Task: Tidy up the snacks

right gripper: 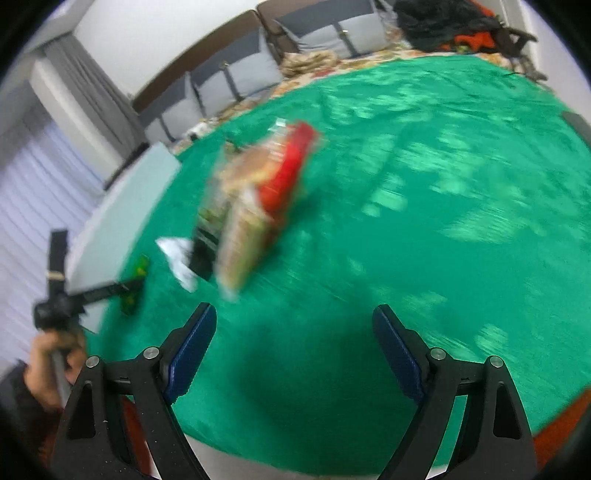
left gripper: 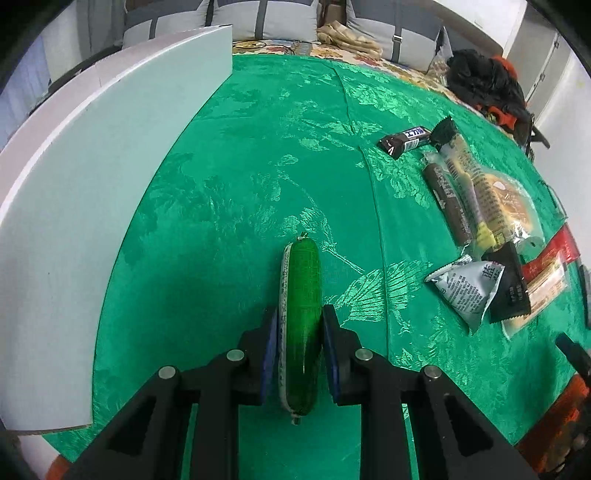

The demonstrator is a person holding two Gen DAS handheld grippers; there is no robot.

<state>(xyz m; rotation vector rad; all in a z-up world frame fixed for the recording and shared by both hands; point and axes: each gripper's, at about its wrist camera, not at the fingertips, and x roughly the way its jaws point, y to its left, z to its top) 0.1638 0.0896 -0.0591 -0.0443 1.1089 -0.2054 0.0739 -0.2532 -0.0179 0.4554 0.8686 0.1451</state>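
Observation:
My left gripper (left gripper: 299,317) is shut on a green sausage stick (left gripper: 301,314) that points straight ahead along the fingers, over the green tablecloth (left gripper: 258,166). A pile of snack packets (left gripper: 480,229) lies to the right: a dark chocolate bar (left gripper: 404,141), a brown stick (left gripper: 447,199), a grey-white pouch (left gripper: 467,291), a black packet (left gripper: 508,288) and clear wrapped cakes. My right gripper (right gripper: 295,317) is open and empty above the cloth. The blurred pile (right gripper: 255,206) lies ahead and left of it. The left gripper with the sausage (right gripper: 135,280) shows at far left.
A white board (left gripper: 92,192) stands on edge along the left of the table. A dark heap of clothes (left gripper: 484,81) lies at the far right corner. Grey cushions (left gripper: 280,18) line a sofa behind the table. The table's near edge (right gripper: 258,461) shows below the right gripper.

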